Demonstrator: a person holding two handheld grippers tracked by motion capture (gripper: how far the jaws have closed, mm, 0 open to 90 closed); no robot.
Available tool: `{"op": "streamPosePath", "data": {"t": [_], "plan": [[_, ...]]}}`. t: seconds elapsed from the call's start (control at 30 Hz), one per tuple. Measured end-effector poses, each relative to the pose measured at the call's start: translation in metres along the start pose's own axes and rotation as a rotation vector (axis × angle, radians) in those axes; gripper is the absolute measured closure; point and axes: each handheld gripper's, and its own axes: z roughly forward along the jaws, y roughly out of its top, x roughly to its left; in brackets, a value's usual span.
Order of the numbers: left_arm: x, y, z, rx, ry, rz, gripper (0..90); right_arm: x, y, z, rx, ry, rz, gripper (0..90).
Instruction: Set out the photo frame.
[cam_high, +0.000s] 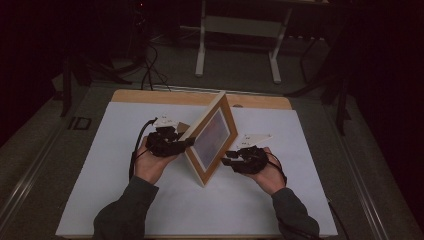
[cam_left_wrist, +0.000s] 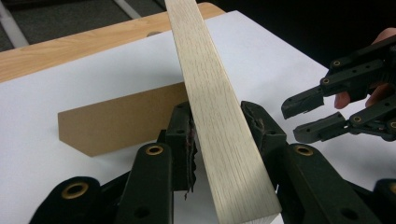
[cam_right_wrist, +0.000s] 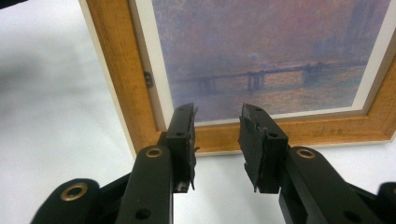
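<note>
Picture frame stands on edge mid-counter, long axis running 1 to 7 o'clock, picture side facing 4 o'clock. Left claw straddles its pale side rail from 9 o'clock, pads at both faces, prob. clamped. Right claw at 4 o'clock, released, nothing between, just short of the front. Brown easel flap lies behind. Open white counter both sides.
</note>
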Motion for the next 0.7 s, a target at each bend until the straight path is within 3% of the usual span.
{"op": "streamPosePath", "data": {"t": [0.23, 0.33, 0.7], "plan": [[0.008, 0.000, -0.001, -0.007, -0.035, -0.008, 67.8, 0.000, 0.000, 0.002, 0.002, -0.001, 0.001, 64.8], [0.014, 0.000, -0.001, -0.007, -0.065, 0.001, 67.8, 0.000, 0.001, 0.002, 0.002, -0.004, -0.003, 63.5], [0.026, 0.001, -0.001, -0.004, -0.113, 0.025, 68.1, -0.002, 0.008, -0.004, -0.008, -0.024, -0.008, 61.7]]}}
